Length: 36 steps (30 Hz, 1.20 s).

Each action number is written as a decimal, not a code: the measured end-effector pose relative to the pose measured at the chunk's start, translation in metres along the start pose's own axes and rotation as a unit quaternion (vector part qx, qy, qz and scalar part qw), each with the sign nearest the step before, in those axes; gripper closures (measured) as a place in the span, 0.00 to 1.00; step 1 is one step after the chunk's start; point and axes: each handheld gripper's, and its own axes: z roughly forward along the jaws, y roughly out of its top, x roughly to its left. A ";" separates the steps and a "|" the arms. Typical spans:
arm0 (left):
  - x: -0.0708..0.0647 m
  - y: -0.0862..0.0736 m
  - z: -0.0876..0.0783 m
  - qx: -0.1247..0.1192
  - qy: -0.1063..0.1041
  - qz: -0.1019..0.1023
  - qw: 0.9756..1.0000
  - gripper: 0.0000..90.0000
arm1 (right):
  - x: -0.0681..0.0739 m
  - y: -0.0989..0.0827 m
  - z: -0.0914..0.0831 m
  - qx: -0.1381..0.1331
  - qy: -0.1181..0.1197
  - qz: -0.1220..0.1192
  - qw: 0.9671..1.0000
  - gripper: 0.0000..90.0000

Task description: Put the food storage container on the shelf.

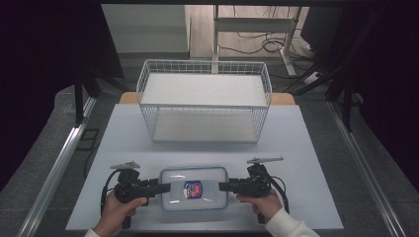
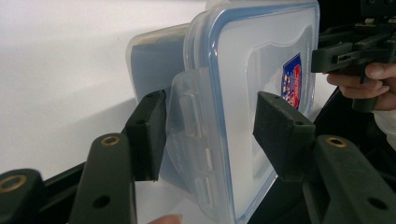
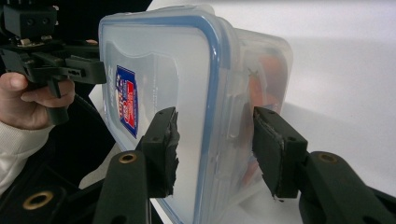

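Pale grey tabletop [image 1: 296, 148] fills the middle of the high view, set on dark grey floor with metal rails running down the lower left and lower right; black curtains darken both upper corners, and a desk frame with loose cables stands at upper centre. White wire basket [image 1: 204, 98] sits at centre frame, well apart from the work. Clear plastic food box [image 1: 193, 187] with a blue-rimmed lid lies flat at lower centre, near the table's front edge. Its lid carries a small red, white and blue label [image 2: 292, 80]; writing too small to read. Left gripper [image 2: 210, 135] straddles the box's left end, jaws narrow, pads pressing the side clip and the lid. Right gripper [image 3: 215, 149] clasps the right end, one pad on the lid, one on the underside. Bare tabletop lies between box and basket.
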 end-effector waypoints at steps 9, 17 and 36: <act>-0.003 0.003 -0.003 -0.008 -0.005 0.003 1.000 0.52 | 0.002 0.002 -0.004 -0.008 0.002 -0.007 1.000 0.58; -0.004 0.016 -0.002 -0.015 -0.005 0.011 1.000 0.51 | 0.004 0.011 -0.010 -0.022 -0.006 -0.023 0.999 0.58; 0.031 0.078 0.030 -0.018 -0.018 0.026 0.999 0.52 | -0.031 0.065 -0.004 -0.041 -0.021 -0.043 0.998 0.58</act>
